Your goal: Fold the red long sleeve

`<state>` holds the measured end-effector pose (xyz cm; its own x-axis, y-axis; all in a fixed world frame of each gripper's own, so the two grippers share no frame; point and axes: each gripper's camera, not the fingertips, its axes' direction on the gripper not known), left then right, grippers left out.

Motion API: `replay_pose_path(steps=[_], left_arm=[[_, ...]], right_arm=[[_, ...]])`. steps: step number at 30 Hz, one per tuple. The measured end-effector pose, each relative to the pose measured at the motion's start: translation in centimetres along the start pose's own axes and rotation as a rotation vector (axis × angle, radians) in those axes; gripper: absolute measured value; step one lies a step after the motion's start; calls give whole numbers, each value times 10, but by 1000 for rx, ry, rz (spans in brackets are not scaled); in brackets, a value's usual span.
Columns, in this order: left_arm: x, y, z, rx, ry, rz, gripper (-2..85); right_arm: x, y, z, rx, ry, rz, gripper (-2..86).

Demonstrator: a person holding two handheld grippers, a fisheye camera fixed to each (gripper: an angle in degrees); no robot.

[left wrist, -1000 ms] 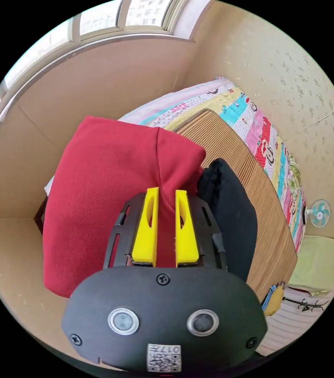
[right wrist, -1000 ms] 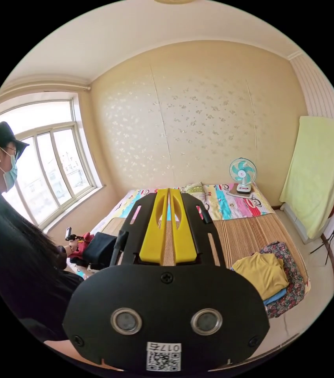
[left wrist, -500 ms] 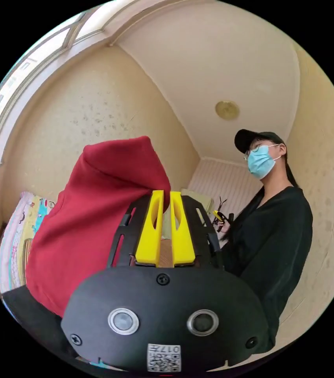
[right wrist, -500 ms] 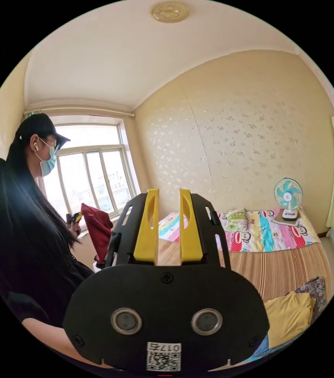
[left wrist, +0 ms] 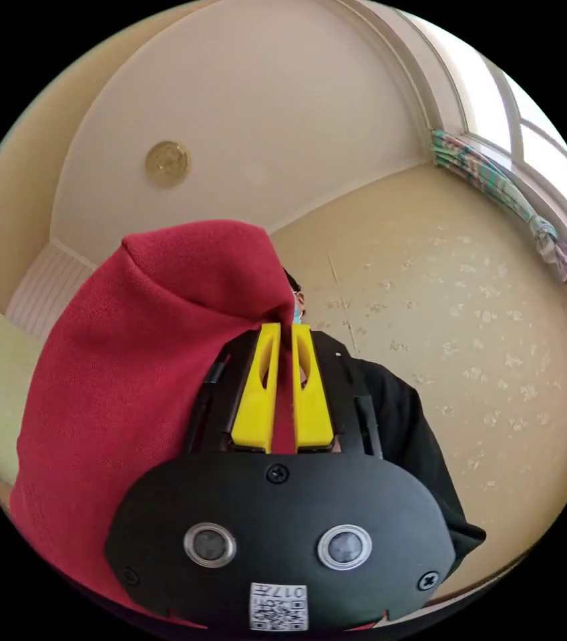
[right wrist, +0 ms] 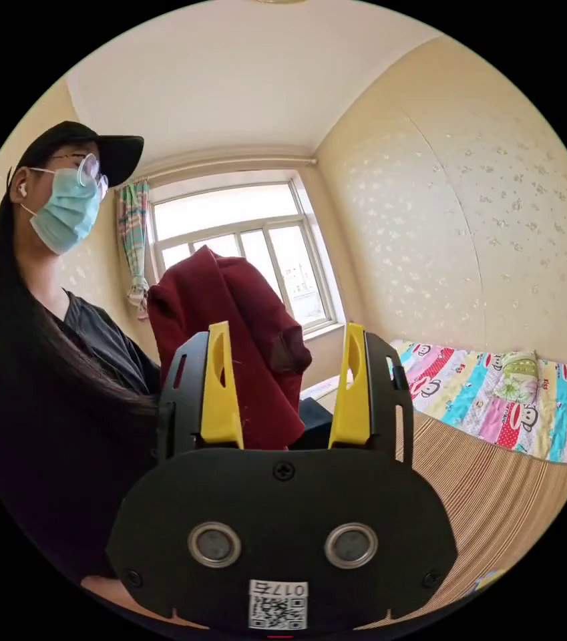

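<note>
Your left gripper (left wrist: 283,330) is pinching the red long sleeve (left wrist: 143,374) between clenched fingers. Your right gripper (right wrist: 284,334) is hanging spread wide, grasping nothing.

Red long sleeve (left wrist: 143,374), bunched and draped; aloft, hanging in folds

Long sleeve (right wrist: 230,347) between person (right wrist: 43,374) and window (right wrist: 243,234).
</note>
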<state>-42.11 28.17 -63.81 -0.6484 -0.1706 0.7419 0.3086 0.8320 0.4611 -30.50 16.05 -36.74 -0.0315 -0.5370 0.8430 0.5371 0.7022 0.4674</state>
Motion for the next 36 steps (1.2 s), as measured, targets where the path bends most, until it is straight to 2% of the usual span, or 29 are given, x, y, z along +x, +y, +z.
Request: replay_pose_path(steps=[2, 4, 5, 6, 8, 10, 11, 13, 16, 17, 19, 21, 24, 27, 29, 30, 32, 33, 34, 36], left_arm=[[-40, 34, 17, 17, 64, -78, 32], [-73, 68, 34, -29, -3, -222, 38], [-76, 74, 37, -53, -40, -252, 39], [-75, 82, 40, -117, -132, -290, 42], [-62, 90, 37, -203, -347, -342, 48], [-36, 101, 19, -254, -735, -485, 64], [-30, 105, 14, -268, -829, -517, 75], [-4, 122, -1, -304, -1304, -628, 119], [-4, 151, 8, -383, -1640, -595, 145], [-8, 156, 10, -389, -1652, -594, 160], [-22, 171, 12, -336, -1565, -542, 190], [-27, 175, 15, -307, -1521, -449, 185], [-53, 178, 17, -428, -1590, -396, 184], [-113, 197, 7, -649, -1570, -506, 182], [-150, 215, 0, -704, -1474, -599, 134], [-165, 223, -1, -724, -1458, -597, 59], [-161, 217, 1, -663, -1490, -448, 47], [-149, 204, -7, -547, -1509, -362, 44], [-134, 185, -25, -382, -1500, -319, 41], [-126, 161, -55, -239, -1423, -305, 37]], right_arm=[[13, 7, 30, -149, -84, 81, 176], [24, 14, 49, -257, -256, 95, 92], [25, 16, 47, -248, -242, 88, 84], [24, 18, 39, -222, -133, 73, 67], [17, 17, 27, -222, 71, 44, 50], [2, 11, 19, -250, 323, -27, 44], [-2, 9, 19, -260, 368, -48, 44], [-10, 3, 28, -298, 432, -113, 49], [-11, 1, 49, -350, 400, -173, 52], [-9, 1, 54, -369, 388, -176, 53], [2, 1, 69, -410, 358, -145, 52], [3, 2, 73, -419, 380, -170, 52], [3, -1, 67, -400, 406, -214, 53], [11, -7, 54, -340, 360, -177, 53], [16, -12, 48, -314, 373, -154, 53], [21, -13, 44, -316, 413, -149, 53], [32, -11, 36, -333, 513, -133, 53], [43, -7, 26, -343, 549, -113, 53], [56, 1, 15, -355, 532, -91, 51], [79, 17, -8, -342, 431, -18, 46]])
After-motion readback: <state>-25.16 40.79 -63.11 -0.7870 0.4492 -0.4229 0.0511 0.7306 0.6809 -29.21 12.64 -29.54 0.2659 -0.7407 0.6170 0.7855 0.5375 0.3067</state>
